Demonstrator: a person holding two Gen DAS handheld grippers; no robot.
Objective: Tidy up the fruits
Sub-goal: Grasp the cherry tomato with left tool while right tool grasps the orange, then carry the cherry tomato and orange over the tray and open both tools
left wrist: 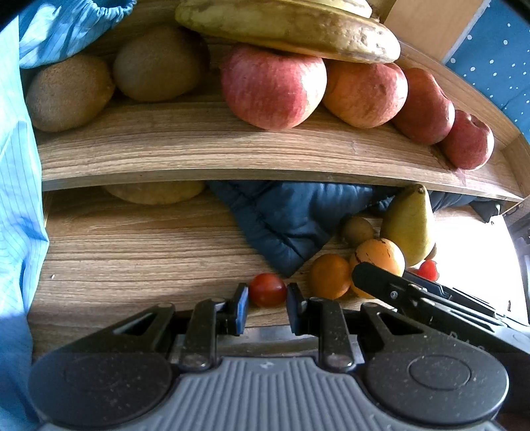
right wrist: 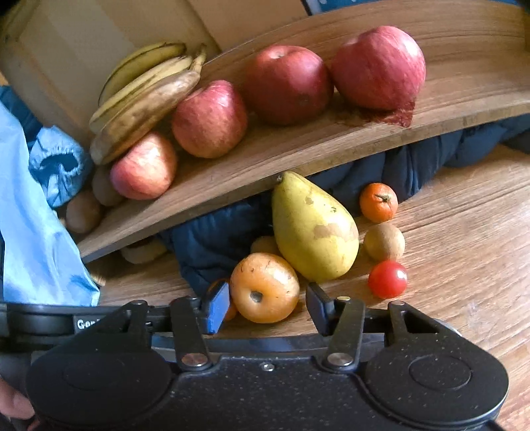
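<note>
left gripper point(left wrist: 267, 306) low over the bench point(left wrist: 139, 245), fingers apart w/ a cherry tomato point(left wrist: 267, 289) just ahead in the gap, pads not touching it as far as visible. right gripper point(right wrist: 267, 306) also spread wide, round orange-yellow fruit point(right wrist: 264, 287) sitting between the tips, no clear contact either side. pear point(right wrist: 313, 228) lying tilted right behind that fruit, stem end tucked under the front edge of the raised shelf point(right wrist: 298, 155); small orange point(right wrist: 378, 202), a kiwi point(right wrist: 384, 245) and a second cherry tomato point(right wrist: 387, 279) clustered at the pear's right, toward open bench. dark blue quilted cloth point(left wrist: 288, 218) spilling out from under the shelf edge, corner reaching near the tomato ahead of the left gripper. on the shelf: four apples point(left wrist: 273, 88) in a row near its front edge, bananas point(left wrist: 288, 30) resting on top of them, two kiwis point(left wrist: 68, 92) at the left end. bare wood w/ room to move on bench left of the cloth; light blue sleeve point(left wrist: 20, 165) crowding the left side.
</note>
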